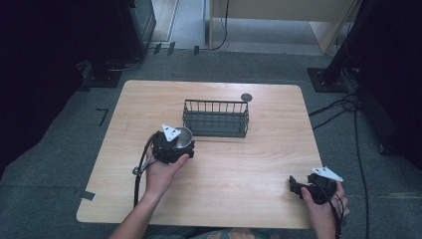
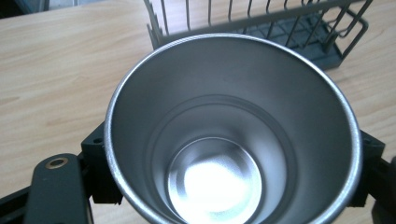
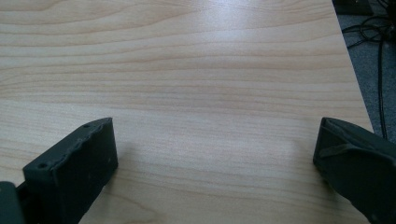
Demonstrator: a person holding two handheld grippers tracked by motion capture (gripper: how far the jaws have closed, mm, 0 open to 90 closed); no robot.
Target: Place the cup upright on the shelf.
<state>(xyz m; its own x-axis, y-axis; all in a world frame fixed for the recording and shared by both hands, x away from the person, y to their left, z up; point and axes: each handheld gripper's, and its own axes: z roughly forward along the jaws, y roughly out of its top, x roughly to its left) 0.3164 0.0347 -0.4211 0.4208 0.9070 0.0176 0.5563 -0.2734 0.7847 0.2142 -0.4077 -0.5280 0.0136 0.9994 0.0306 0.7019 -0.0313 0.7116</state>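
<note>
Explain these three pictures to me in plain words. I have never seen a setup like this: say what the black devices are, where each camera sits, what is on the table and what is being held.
No robot here: a person holds hand-held tongs in each hand. The high view looks down on a wooden table. The other two pictures come from cameras riding on the tongs themselves.

On the table stands a dark wire basket, with a small round dark object just behind it; I cannot tell what that is.

The left tongs grip a shiny metal cup, its open mouth facing their camera, close to the basket. The right tongs are open and hold nothing, over bare table near the right edge.
</note>
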